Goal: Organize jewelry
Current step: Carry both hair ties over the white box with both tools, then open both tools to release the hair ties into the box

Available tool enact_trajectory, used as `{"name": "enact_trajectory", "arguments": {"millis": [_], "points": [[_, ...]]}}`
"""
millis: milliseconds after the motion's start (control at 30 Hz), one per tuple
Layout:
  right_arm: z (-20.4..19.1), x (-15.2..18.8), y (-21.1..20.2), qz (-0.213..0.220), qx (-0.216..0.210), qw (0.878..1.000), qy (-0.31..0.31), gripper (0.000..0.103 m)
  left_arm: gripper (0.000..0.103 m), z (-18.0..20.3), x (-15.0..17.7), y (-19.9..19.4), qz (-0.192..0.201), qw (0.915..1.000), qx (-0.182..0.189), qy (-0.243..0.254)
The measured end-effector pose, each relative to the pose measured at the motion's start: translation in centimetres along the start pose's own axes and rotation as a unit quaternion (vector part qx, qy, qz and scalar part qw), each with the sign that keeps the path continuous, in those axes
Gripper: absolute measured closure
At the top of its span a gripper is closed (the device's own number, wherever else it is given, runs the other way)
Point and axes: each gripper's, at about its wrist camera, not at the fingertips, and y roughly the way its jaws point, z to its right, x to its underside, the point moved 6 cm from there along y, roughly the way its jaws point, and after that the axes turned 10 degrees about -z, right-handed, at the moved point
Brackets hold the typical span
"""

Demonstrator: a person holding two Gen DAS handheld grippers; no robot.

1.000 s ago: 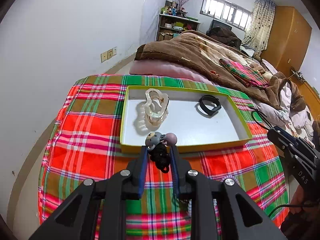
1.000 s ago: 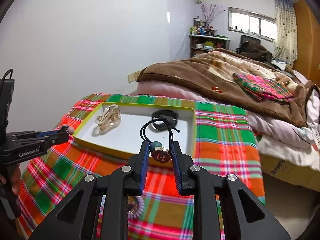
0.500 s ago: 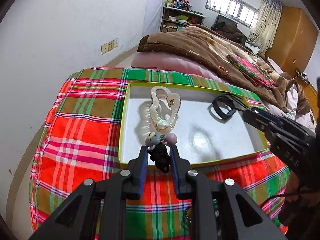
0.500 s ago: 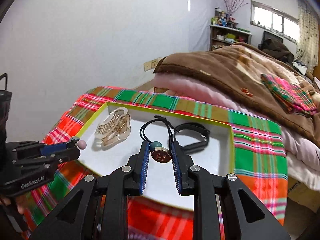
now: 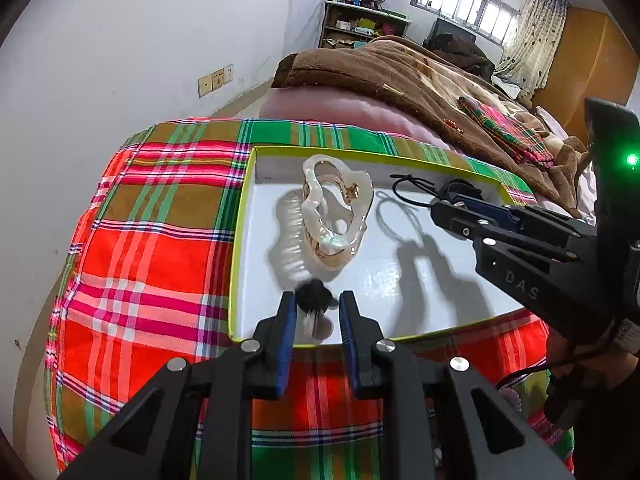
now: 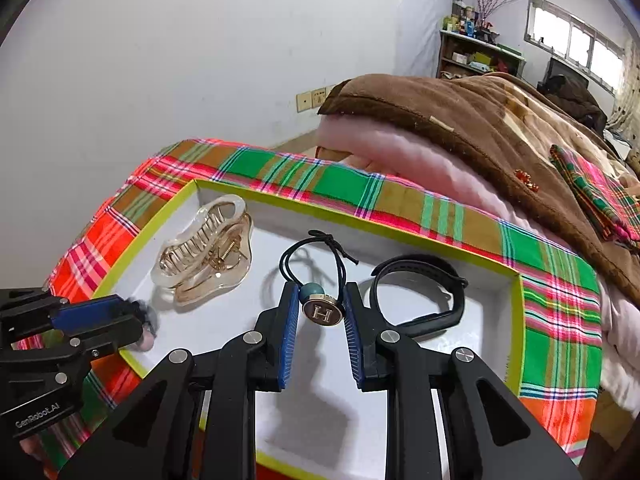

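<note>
- Yellow-rimmed white cardboard tray [image 6: 516, 320] sits on a red-and-green plaid cloth [image 5: 152, 248] and already holds two pieces: a translucent amber plastic claw clip [image 6: 206, 254] toward its far left corner and a black band bracelet [image 6: 416, 292] toward its far right side.
- Clenched on a black elastic hair tie with a round "H" charm and teal bead [image 6: 322, 308], the right gripper [image 6: 322, 312] hangs over the tray's middle, the loop dangling ahead of its tips.
- Over the tray's near left edge, the left gripper [image 5: 316, 312] pinches a small dark fuzzy hair tie with pale beads [image 5: 314, 300], blurred here.
- Judged from this, roughly half is done; both held pieces are not yet set down inside.
</note>
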Motion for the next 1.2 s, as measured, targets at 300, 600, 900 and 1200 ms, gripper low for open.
{"name": "enact_trajectory", "arguments": {"millis": [300,600,900,1200], "points": [[-0.1,-0.3,1.1,-0.011,0.0,1.0,-0.008,0.08,0.08,0.0,-0.1,0.4,-0.003,1.0,0.0,-0.001],[-0.1,-0.3,2.0,-0.02,-0.007,1.0,-0.009,0.08,0.08,-0.1,-0.2,0.6,-0.006,1.0,0.003,-0.006],[0.1,-0.1,2.4,-0.026,-0.011,1.0,-0.002,0.08,0.079,-0.2,-0.3,0.7,-0.008,1.0,0.001,-0.006],[0.0,0.1,2.3,-0.025,-0.014,1.0,-0.003,0.073,0.07,-0.1,-0.2,0.6,-0.008,1.0,0.0,-0.006]]}}
